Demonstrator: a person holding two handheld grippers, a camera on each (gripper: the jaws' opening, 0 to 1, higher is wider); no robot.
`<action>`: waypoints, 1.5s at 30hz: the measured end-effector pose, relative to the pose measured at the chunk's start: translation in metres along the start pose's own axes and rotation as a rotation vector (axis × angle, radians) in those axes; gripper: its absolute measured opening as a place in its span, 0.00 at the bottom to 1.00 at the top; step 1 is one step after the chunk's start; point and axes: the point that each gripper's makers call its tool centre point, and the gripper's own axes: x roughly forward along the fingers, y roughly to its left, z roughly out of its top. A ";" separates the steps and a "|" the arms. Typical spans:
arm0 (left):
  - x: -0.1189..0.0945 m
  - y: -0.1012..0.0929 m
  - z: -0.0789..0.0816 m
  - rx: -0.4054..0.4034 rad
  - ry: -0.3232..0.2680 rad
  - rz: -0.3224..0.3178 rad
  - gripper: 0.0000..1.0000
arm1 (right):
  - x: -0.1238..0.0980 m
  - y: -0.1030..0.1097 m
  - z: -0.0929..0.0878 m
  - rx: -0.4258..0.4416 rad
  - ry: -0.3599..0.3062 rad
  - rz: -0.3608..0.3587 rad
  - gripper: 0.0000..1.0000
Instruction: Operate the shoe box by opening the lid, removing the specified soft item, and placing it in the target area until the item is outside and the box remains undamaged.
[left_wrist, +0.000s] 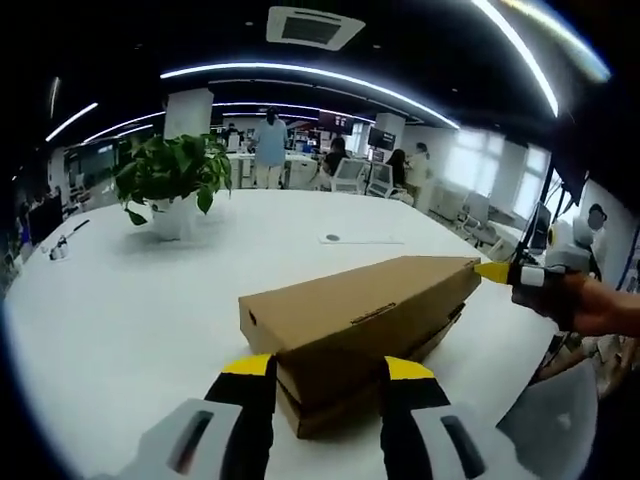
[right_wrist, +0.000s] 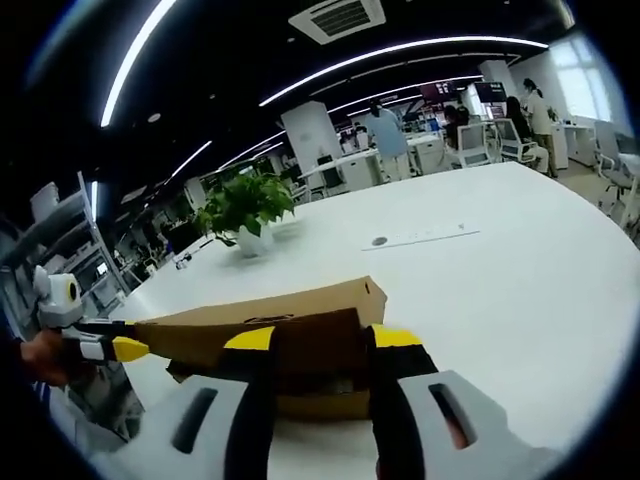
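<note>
Shoe box: a brown cardboard shoe box (left_wrist: 360, 325) lies on the white bench (left_wrist: 130, 320), its lid lowered but sitting slightly raised along the near edge; in the right gripper view the same box (right_wrist: 290, 345) lies crosswise just past the jaws.
Left gripper: the left gripper (left_wrist: 328, 368) has its yellow-tipped jaws spread, one on each side of the box's near corner; whether they touch the cardboard I cannot tell. It also enters the right gripper view from the left (right_wrist: 115, 348), its yellow tip at the box's end.
Right gripper: the right gripper (right_wrist: 323, 338) is spread as well, jaws straddling the box's side. In the left gripper view it comes in from the right (left_wrist: 505, 272), yellow tip at the far corner of the lid, held by a hand (left_wrist: 600, 305).
Soft item: inside the box, hidden.
Bench: a potted plant (left_wrist: 172, 180) and a flat white strip (left_wrist: 360, 239) stand well apart from the box.
Background: office desks, chairs and people.
</note>
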 end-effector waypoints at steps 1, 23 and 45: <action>0.000 0.000 -0.001 0.036 0.009 0.001 0.40 | 0.000 -0.001 0.001 0.011 -0.006 -0.001 0.30; -0.008 -0.006 0.010 0.115 -0.007 0.008 0.37 | 0.004 0.002 0.021 0.053 -0.036 -0.013 0.29; -0.006 0.014 0.042 0.153 -0.096 0.084 0.29 | 0.015 0.006 0.053 0.087 -0.090 0.019 0.25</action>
